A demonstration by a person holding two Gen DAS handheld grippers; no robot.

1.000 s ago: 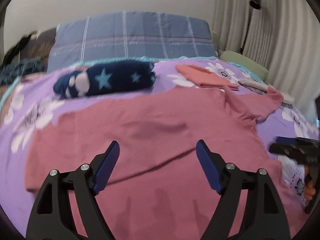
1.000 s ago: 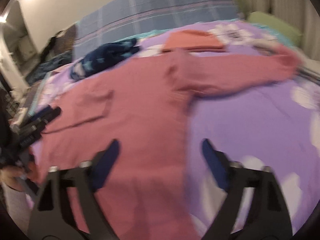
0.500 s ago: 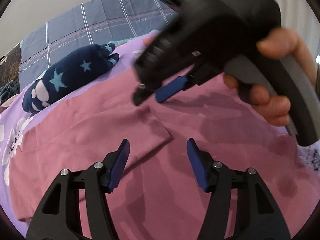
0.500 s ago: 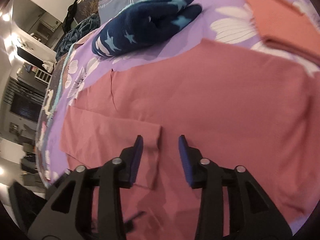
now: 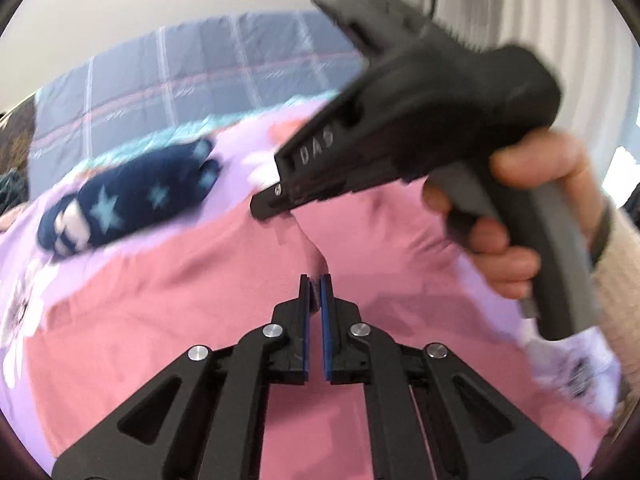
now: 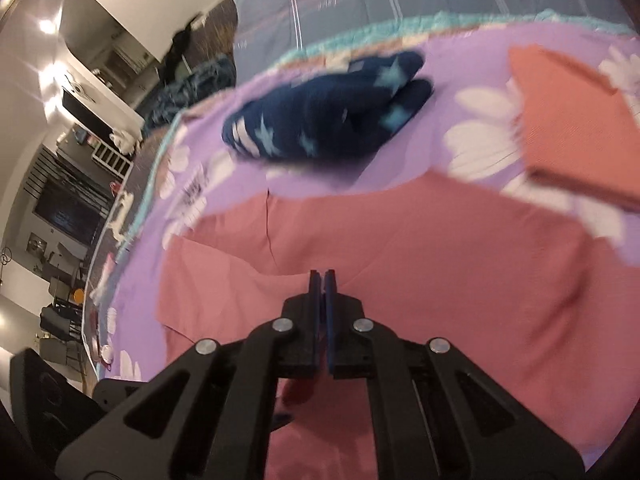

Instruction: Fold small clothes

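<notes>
Grippers both pinched tight on pink shirt (image 5: 180, 300), spread on bed (image 6: 400, 168) near camera: left gripper (image 5: 315, 286) and right gripper (image 6: 323, 280) grab 1 fold edge together, likely to carry it across evenly.

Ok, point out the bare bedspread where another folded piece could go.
Bare purple bedspread lies between the navy star bundle and the folded orange garment, above the pink shirt. Nearer is crowded: both grippers pinch the shirt.
</notes>
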